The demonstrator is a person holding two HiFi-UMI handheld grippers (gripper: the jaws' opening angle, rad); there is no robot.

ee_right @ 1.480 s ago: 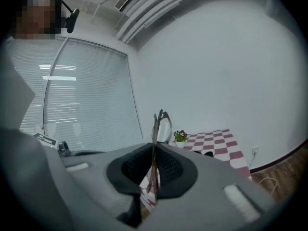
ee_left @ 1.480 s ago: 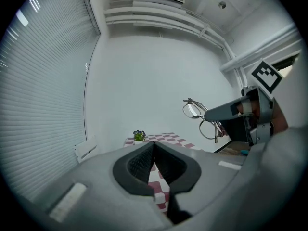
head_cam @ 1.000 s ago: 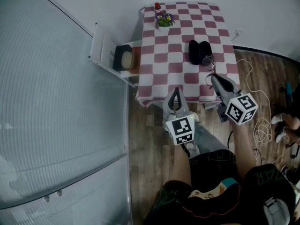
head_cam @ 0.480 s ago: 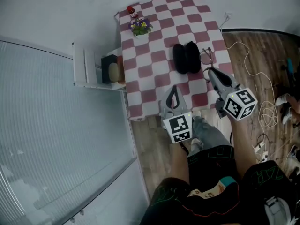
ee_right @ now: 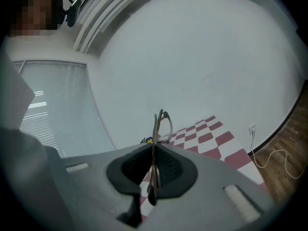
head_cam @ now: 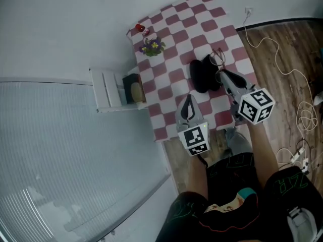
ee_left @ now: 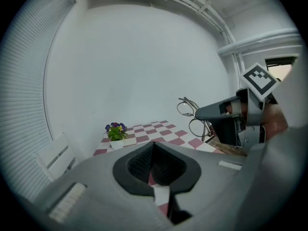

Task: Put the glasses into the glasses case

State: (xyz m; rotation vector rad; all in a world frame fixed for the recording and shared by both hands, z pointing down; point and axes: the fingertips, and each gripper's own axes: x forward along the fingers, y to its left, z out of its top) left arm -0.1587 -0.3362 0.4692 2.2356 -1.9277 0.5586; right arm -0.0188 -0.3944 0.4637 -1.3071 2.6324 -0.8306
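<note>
We wear black shorts point(head_cam: 237, 183), green-orange print. Our left gripper point(head_cam: 189, 100), right gripper point(head_cam: 221, 75): grey shells, black ribbed pads point(ee_left: 139, 165), white black-marker cubes point(head_cam: 195, 139).

Glasses point(ee_right: 161, 124): thin metal frame, folded, edge-on and upright, clamped between the right gripper point(ee_right: 154, 153) jaws, lenses sticking out past the tips. They hang above the table point(head_cam: 174, 77), over its right part. Case point(head_cam: 204, 74): black, open, two halves flat on the table, right of its centre, beneath the glasses.
</note>
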